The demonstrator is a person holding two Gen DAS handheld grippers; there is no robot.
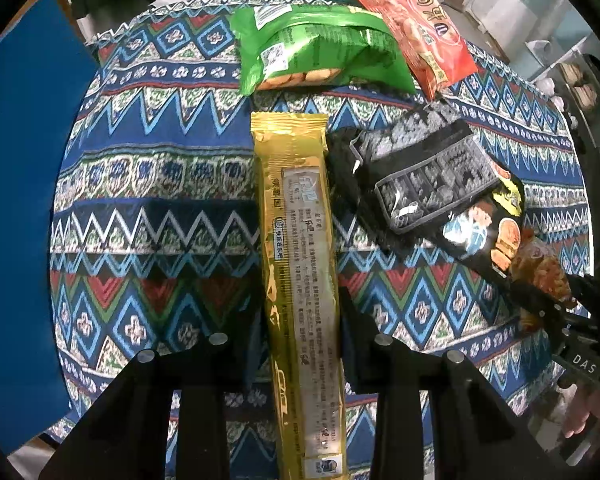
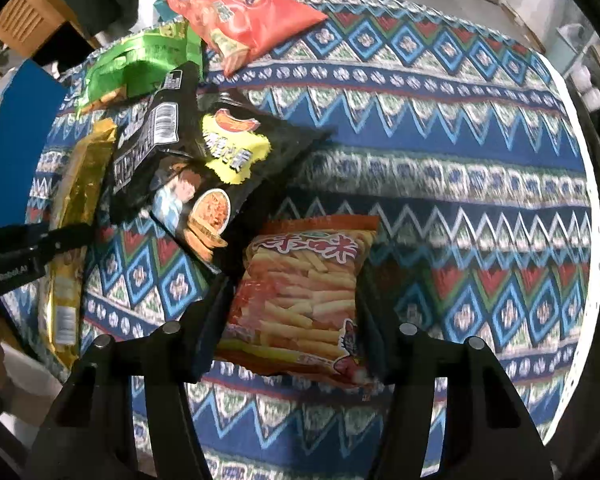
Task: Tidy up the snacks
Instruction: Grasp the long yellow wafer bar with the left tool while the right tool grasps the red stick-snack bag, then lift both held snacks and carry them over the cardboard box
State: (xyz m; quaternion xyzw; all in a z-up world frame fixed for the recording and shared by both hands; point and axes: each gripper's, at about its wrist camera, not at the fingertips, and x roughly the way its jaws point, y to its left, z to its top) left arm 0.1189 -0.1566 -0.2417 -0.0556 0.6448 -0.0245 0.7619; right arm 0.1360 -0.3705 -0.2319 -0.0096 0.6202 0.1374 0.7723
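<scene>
Sorting: barely begun, by my reading — five snack packs lie loose on the patterned tablecloth (image 1: 148,168), most bunched toward one side, none yet lined up or stacked.

Left gripper (image 1: 300,336): pointing down at the table, its jaws drawn in against the long gold pack (image 1: 296,240), one finger on each long edge — it looks clamped, the pack lying flat on the cloth.

Right gripper (image 2: 296,316): also pointing down, jaws on either side of the orange pack of sticks (image 2: 304,300). The fingers sit right at the pack's edges; whether they press it firmly I cannot tell.

Gold pack: lies lengthwise away from the left camera, its far end near the green pack (image 1: 320,52).

Black pack (image 1: 432,184): just beside the gold one, tilted, with one corner reaching toward the orange pack of sticks.

Red pack (image 1: 408,24): at the far edge of the table, overlapping the green pack's corner.

Done: nothing that shows as tidy; two packs are in the grippers' reach at once.

Left: both gripped packs need a place, and the green, red and black ones are untouched — the open stretch of cloth in the right view seems the likely room for a row.

Risk: the puffy orange pack could slip or crush if squeezed unevenly.
</scene>
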